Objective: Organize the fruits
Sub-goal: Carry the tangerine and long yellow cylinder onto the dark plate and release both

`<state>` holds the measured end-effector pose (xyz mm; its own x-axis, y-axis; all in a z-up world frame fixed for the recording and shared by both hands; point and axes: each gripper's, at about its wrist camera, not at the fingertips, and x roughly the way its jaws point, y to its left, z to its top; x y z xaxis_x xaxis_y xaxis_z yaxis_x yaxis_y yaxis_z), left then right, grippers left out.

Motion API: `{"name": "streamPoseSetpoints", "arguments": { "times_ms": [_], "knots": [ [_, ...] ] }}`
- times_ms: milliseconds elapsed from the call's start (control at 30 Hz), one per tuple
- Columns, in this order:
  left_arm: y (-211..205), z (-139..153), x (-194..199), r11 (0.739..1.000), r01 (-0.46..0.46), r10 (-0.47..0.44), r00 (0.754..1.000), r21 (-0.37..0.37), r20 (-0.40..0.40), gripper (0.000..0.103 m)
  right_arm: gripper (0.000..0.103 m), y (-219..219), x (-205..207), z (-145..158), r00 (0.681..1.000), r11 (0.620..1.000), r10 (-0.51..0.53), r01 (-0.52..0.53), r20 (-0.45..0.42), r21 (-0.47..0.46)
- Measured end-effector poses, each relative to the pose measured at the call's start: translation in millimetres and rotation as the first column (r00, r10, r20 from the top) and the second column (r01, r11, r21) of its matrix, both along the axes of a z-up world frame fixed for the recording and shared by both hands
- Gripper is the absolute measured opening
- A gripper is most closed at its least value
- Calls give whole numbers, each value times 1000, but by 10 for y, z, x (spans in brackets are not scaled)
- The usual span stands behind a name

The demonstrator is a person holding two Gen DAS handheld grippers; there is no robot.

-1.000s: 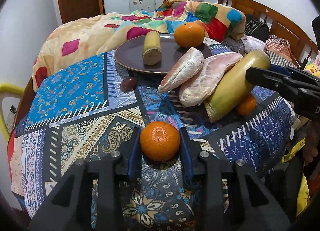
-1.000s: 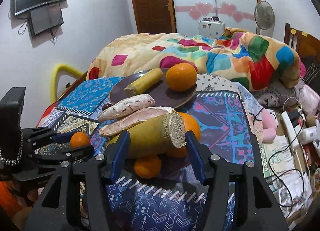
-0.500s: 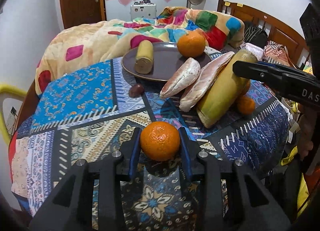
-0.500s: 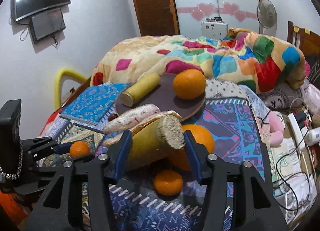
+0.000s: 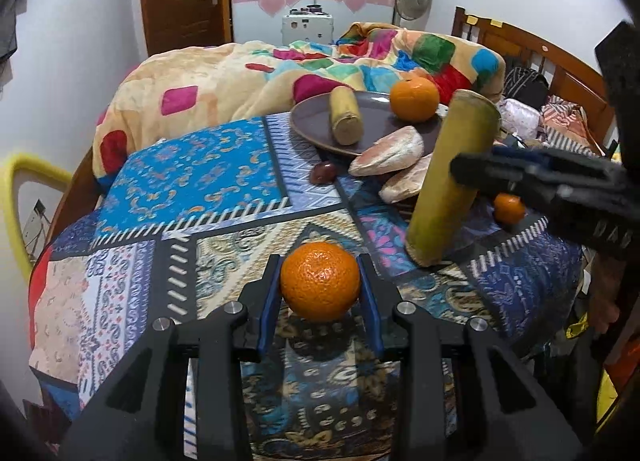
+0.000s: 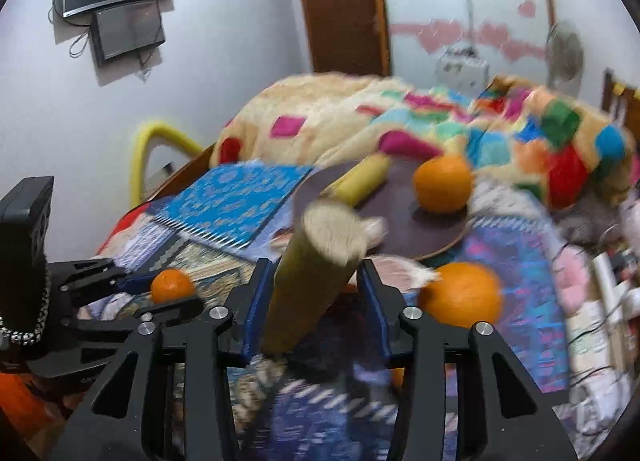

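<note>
The brown plate (image 5: pixel 312 123) holds 1 orange (image 5: pixel 414 98) and 1 yellow-green stalk piece (image 5: pixel 345 120).

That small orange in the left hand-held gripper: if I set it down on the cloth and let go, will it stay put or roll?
The small orange is nearly round, so it probably rolls if nudged. The patterned cloth looks soft, which may damp it. Its pebbled skin suggests the left hand-held gripper holds it without slipping. The brown plate has a raised rim, likely safer.
</note>
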<state>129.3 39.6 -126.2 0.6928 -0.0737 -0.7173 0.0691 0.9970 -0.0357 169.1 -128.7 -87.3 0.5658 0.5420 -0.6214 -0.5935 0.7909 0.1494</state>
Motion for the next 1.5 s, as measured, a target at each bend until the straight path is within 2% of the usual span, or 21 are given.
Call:
{"name": "streamPoseSetpoints", "arguments": {
  "times_ms": [233, 467, 667, 767, 867, 933, 1200, 1367, 1500],
  "knots": [
    [175, -35, -35, 1000, -29, 29, 1000, -2, -1, 36, 35, 309, 117, -197, 998, 999, 37, -37, -44, -4],
    [308, -77, -23, 998, -53, 53, 999, -20, -8, 36, 39, 506, 50, -145, 999, 991, 50, -48, 15, -121],
    [316, -104, 13, 998, -52, 52, 999, -23, -12, 36, 42, 568, 25, -138, 998, 986, 51, -45, 33, -163],
    [311, -99, 14, 998, -52, 51, 999, -23, -11, 36, 41, 625, 9, -149, 997, 981, 46, -35, 57, -189],
    [302, -89, 14, 998, -52, 52, 999, -23, -10, 36, 34, 655, 7, -160, 997, 983, 46, -34, 56, -183],
    [301, -73, 6, 998, -51, 51, 999, -20, -8, 36, 34, 623, 16, -180, 999, 987, 48, -44, 25, -155],
    [246, 45, 3, 999, -39, 40, 999, -22, 13, 36, 34, 417, -36, -91, 999, 993, 35, -33, 17, -110],
    [192, 78, 6, 1000, -9, 10, 1000, -21, 12, 36, 34, 239, -59, -23, 999, 992, 49, -50, -7, -113],
    [144, 40, -26, 1000, 4, -4, 1000, -15, -5, 36, 33, 164, -149, -96, 997, 985, 72, -76, -30, -157]
  ]
}}
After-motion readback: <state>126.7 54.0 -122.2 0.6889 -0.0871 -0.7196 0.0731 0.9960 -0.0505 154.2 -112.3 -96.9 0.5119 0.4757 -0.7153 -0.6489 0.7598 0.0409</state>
